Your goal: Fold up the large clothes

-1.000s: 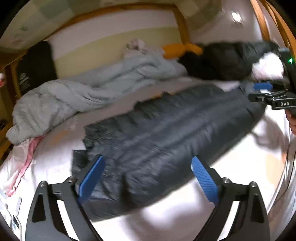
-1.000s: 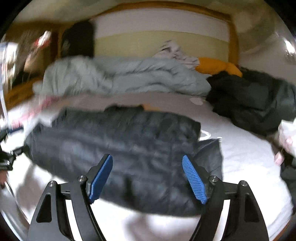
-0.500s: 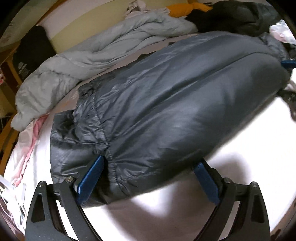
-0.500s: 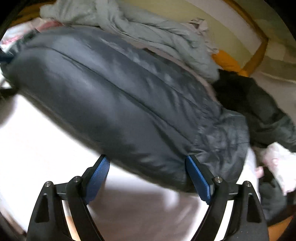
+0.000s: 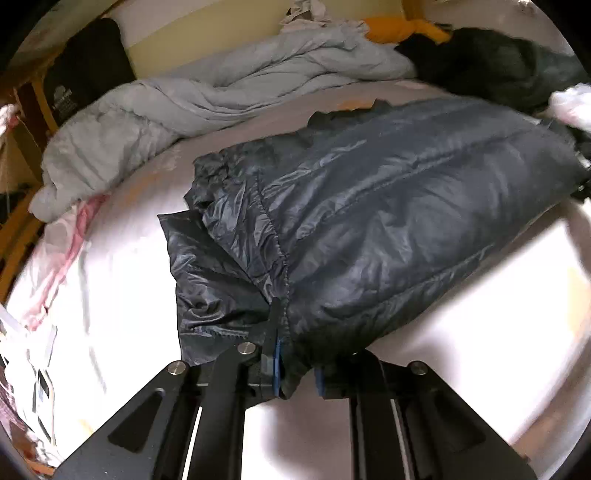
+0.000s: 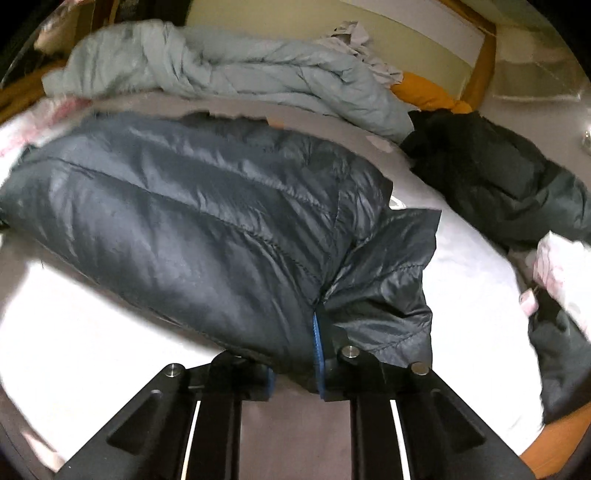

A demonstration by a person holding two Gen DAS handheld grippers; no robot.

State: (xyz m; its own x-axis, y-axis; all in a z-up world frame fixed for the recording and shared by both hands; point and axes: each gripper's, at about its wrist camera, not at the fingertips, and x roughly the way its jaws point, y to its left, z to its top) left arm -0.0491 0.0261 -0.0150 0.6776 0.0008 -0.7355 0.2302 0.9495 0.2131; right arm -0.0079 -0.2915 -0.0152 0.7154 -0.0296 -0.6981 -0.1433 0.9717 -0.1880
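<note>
No text, label, brand or number can be read here. The only printed mark is a pale emblem with lines of small lettering on the black cushion (image 5: pixel 86 70) standing at the far left by the headboard, seen from the left wrist; it is too small and blurred to make out.

— What do I have at the back?
— A crumpled pale grey duvet (image 5: pixel 207 99) along the headboard, an orange cushion (image 5: pixel 402 29) beside it.
— And right?
— A dark coat (image 6: pixel 491 177) heaped on the white sheet (image 6: pixel 92 314).
</note>
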